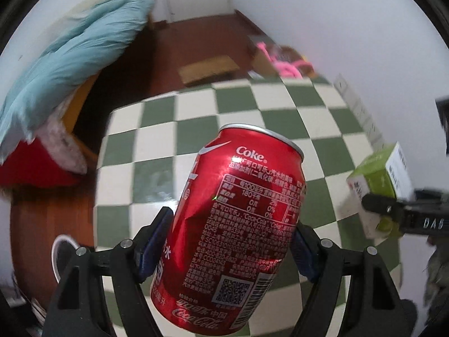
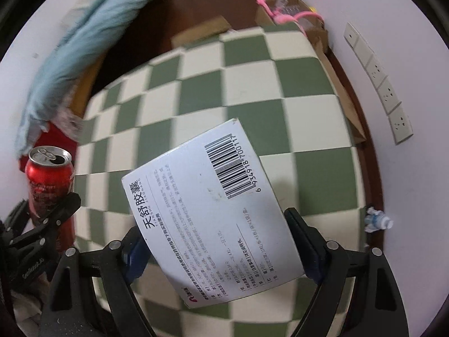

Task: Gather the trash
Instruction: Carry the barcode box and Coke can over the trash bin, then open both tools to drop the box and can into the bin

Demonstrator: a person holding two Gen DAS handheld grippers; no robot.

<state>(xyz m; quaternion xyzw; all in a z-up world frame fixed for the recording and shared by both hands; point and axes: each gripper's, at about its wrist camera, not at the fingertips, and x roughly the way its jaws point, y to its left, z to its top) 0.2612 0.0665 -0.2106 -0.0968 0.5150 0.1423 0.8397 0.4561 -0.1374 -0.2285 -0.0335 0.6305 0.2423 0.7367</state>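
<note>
The left gripper (image 1: 228,241) pinches 1 red can (image 1: 230,224), dented and tilted, lifted above the green-and-white checked table (image 1: 280,112). The right gripper (image 2: 216,244) pinches 1 white box (image 2: 213,210) with a barcode, also held clear of the table. 1 small crumpled wrapper (image 2: 376,221) lies at the table's right edge. On the wall run 4 sockets (image 2: 378,84). 1 blue cloth (image 1: 73,53) hangs left.
</note>
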